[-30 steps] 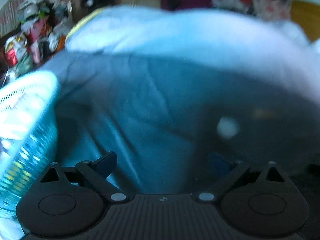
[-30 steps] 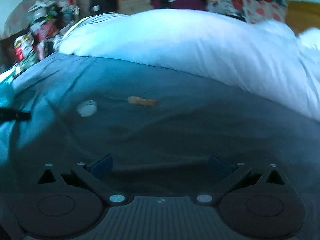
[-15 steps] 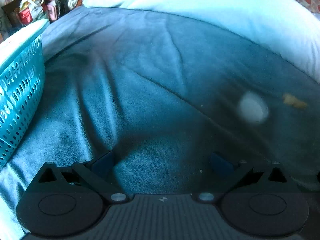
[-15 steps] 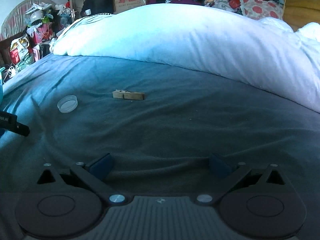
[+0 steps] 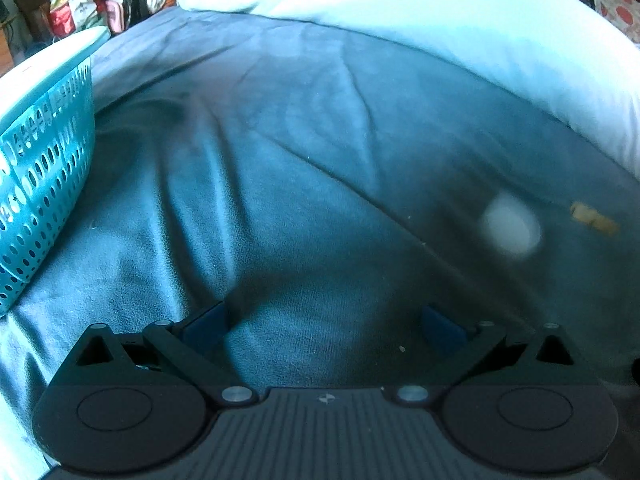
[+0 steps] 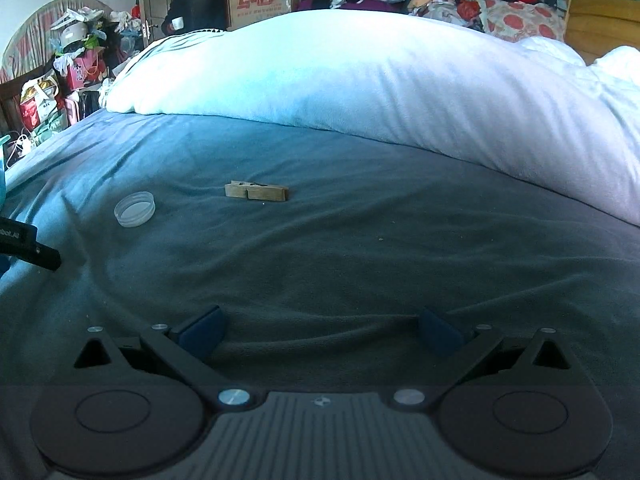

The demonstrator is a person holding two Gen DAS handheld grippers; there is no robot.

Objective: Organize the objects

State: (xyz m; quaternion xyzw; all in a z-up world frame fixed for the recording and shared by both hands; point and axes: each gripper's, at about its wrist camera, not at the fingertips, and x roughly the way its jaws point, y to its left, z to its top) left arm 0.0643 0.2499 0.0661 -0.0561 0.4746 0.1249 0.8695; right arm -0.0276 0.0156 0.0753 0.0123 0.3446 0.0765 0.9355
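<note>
Hovering low over blue bedsheet (image 6: 320, 264), both grippers empty. Left gripper (image 5: 326, 322): fingers spread wide, nothing between pads, just wrinkled sheet below. Right gripper (image 6: 320, 330): same, fingers wide apart, no contact with anything.

Task items lying loose on sheet, well ahead of right gripper:
- white plastic lid (image 6: 135, 209), open side up, left of centre in right view; blurred white blob (image 5: 510, 228) in left view, ahead-right of left fingers
- wooden clothespin (image 6: 257, 191), flat, just right of lid, not touching; small tan smear (image 5: 594, 219) in left view

Teal perforated basket (image 5: 44, 168) sitting on sheet at far left of left view, well apart from lid and clothespin. Contents not visible.

White duvet (image 6: 380, 80) bunched across far side of bed. Clutter of bags and boxes behind. Black edge of left gripper (image 6: 28, 246) poking in at left of right view.
</note>
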